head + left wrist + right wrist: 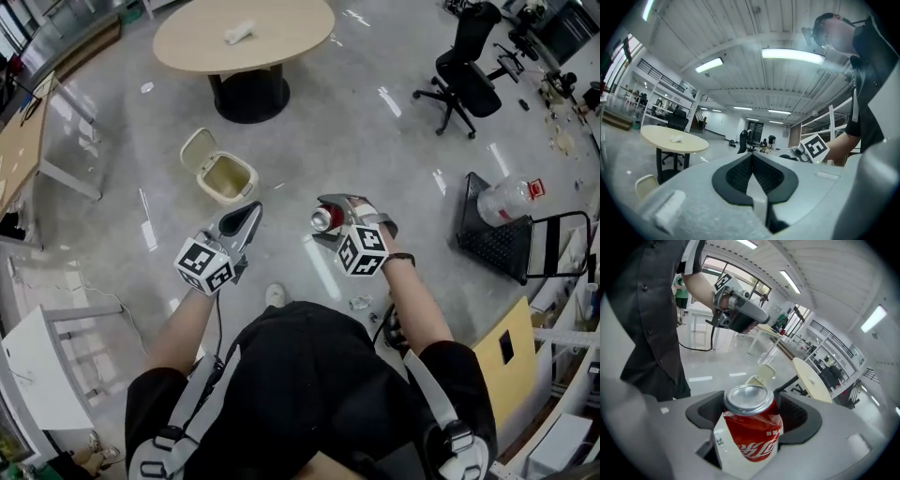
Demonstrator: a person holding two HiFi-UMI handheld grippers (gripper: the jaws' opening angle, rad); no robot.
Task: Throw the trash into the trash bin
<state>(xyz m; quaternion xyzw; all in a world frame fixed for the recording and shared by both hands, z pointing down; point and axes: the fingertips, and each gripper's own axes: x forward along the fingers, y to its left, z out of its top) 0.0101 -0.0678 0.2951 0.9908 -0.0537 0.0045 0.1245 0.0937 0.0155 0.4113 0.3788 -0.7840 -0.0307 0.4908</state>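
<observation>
A red soda can (pixel 322 219) is held at waist height over the floor, with my right gripper (pixel 337 216) shut on it. In the right gripper view the can (pixel 752 430) stands upright between the dark pads (pixel 797 413), silver top showing. The cream trash bin (pixel 226 176) stands on the floor ahead and to the left, lid flipped open; it also shows beyond the can as the bin (pixel 759 376). My left gripper (pixel 251 214) hangs beside the right one, pointing toward the bin, shut with nothing in it (pixel 752 157).
A round beige table (pixel 246 33) with a crumpled white wad (pixel 238 33) stands behind the bin. To the right are a black office chair (pixel 466 70) and a black crate (pixel 492 234) with a plastic bottle (pixel 506 199). A small crumpled piece (pixel 360 302) lies by my feet.
</observation>
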